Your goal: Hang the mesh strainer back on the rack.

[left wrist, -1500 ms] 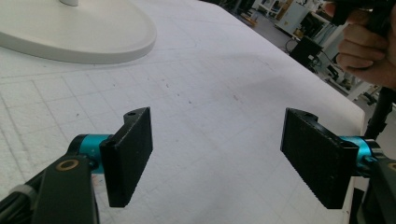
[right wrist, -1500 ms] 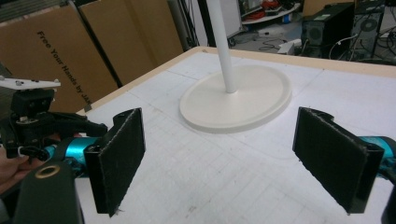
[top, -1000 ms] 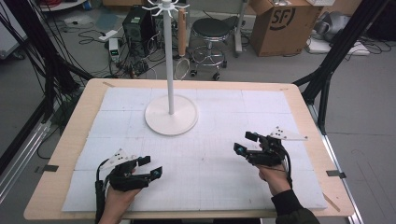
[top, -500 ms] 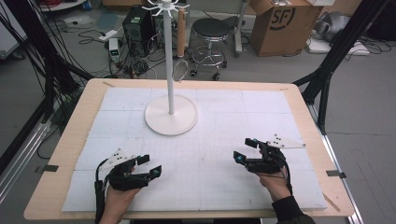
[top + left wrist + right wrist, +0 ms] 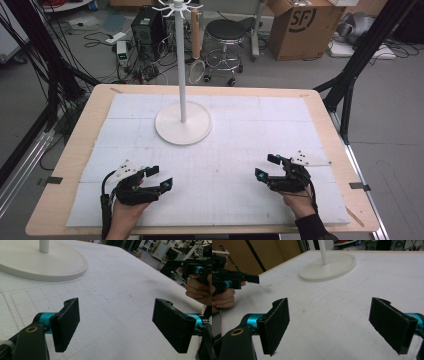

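Since a second ago, my right gripper (image 5: 267,167) has drawn back toward me and settled lower on the counter (image 5: 90,120), while my left gripper (image 5: 159,177) has barely shifted. Both now rest near the front edge, well apart from each other, and neither touches anything but the white foam mat (image 5: 235,130).

Both sets of fingers stand wide open and empty: in the left gripper view the two black pads (image 5: 66,323) frame bare mat, and in the right gripper view the pads (image 5: 274,325) do the same.

What lies nearest is the white stand (image 5: 183,95), upright at the far middle of the mat, well ahead of both grippers. It has a broad round base (image 5: 183,130), a thin straight pole and a crown of small hooks (image 5: 177,7) at the top. I judge it rigid and smooth, likely painted metal, so slippery under hard pads. The base looks like the heavy part, the pole light, so the whole would be bottom-weighted but tall enough to sway if taken high. I would close on the pole low down, just above the base, squarely across it, or pinch the base rim to slide it.

No containers are on the counter; the hooks appear bare. A cardboard box (image 5: 300,25) sits on the floor beyond, its contents too hidden to tell.
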The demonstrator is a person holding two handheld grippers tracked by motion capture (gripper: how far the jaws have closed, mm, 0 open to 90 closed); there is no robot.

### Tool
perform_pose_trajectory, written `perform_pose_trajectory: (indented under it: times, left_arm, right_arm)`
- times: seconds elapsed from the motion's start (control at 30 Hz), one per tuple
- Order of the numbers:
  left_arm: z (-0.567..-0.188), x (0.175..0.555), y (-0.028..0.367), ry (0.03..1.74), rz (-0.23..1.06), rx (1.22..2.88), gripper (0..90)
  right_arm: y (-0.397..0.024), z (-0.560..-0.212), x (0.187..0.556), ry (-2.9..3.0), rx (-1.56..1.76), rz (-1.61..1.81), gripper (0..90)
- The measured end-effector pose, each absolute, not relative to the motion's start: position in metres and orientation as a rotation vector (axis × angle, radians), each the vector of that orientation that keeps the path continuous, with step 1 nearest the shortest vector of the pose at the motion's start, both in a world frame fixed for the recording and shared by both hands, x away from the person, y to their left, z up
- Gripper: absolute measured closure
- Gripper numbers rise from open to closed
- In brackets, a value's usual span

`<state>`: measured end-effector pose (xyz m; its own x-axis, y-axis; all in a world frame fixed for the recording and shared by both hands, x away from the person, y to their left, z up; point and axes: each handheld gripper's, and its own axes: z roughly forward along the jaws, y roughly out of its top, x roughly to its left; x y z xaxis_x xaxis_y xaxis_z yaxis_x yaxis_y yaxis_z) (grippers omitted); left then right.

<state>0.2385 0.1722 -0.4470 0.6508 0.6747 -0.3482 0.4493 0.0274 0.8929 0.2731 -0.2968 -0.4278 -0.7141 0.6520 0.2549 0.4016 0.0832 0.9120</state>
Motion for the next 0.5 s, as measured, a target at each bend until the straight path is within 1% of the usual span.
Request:
perform_pose_trajectory:
  times: [0.27, 0.5]
  left_arm:
    - [-0.4466, 0.2371, 0.1717, 0.944, 0.229, 1.61, 22.1]
    - [-0.4469, 0.2363, 0.1716, 0.945, 0.228, 1.609, 22.1]
  right_arm:
    - [-0.2992, -0.4344, 0.2639, 2.175, 1.069, 1.618, 15.8]
    - [-0.2992, -0.4359, 0.2643, 2.184, 1.075, 1.616, 15.7]
